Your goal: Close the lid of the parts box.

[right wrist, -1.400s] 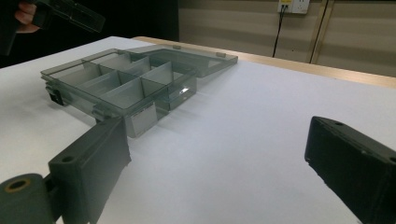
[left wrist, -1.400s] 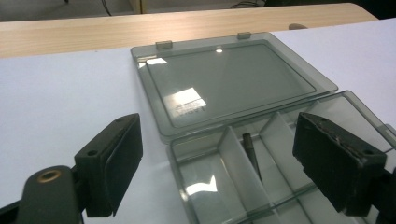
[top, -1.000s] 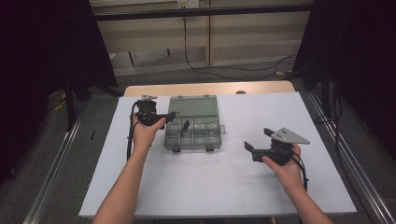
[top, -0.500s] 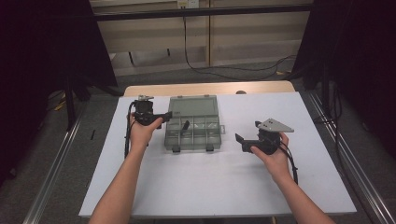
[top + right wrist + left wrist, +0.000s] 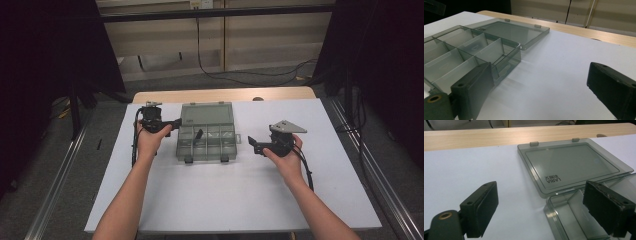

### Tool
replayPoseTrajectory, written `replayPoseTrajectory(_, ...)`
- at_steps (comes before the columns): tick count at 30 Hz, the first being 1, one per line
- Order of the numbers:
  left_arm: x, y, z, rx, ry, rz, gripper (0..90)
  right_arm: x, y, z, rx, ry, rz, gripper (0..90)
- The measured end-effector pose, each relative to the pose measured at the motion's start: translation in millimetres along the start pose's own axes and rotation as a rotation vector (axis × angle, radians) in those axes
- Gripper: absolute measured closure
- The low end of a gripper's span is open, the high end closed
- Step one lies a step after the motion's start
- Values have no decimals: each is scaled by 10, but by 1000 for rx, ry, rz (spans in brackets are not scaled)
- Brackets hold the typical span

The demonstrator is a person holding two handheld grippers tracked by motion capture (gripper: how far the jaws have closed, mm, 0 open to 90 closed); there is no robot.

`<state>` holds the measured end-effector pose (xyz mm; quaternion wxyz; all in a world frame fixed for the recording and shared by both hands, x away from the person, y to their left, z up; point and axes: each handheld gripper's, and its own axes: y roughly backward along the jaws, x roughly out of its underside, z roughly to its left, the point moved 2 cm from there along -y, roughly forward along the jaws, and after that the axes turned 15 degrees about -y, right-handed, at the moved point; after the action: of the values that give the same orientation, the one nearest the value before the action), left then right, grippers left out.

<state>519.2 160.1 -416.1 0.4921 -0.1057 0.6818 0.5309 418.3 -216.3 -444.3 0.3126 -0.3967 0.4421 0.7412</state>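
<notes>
Since a second ago, the right hand-held gripper (image 5: pixel 256 142) has been travelling in toward the organizer box (image 5: pixel 206 142) from farther out on the white tabletop (image 5: pixel 240 195), and it is now sitting just off the box's right side, while the left hand-held gripper (image 5: pixel 172 121) is staying almost where it was at the box's left rear corner. That box is lying open near the middle of the tabletop, its smoky clear lid (image 5: pixel 571 165) folded flat behind the compartments, with a small dark item (image 5: pixel 198 135) resting in one of the middle cells; what that item is cannot be told. Both tools are standing wide open and holding nothing: in the left gripper view the black jaws are straddling the seam where lid meets tray, and in the right gripper view they are framing the box's right end wall (image 5: pixel 507 58) and the bare tabletop beside it. Judging by this, the approach step is under way, with both tools closing in on the box, perhaps to steady it or to swing the lid shut. A sensible next move is calling for one jaw to slip under the lid's free edge, and for the other tool to brace the tray so that it is not sliding.
</notes>
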Motion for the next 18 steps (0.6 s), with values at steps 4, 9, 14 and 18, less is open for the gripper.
replayPoseTrajectory(4,0,-10,18,-6,10,-2,132,-15,-81,4,7,3,10,68)
replayPoseTrajectory(9,5,-18,44,-17,4,7,132,-52,-164,-6,17,-4,24,69)
replayPoseTrajectory(14,15,-43,42,-14,7,14,133,-136,-235,-11,39,2,23,71)
replayPoseTrajectory(18,14,-61,54,-17,10,17,133,-191,-309,-9,63,5,28,72)
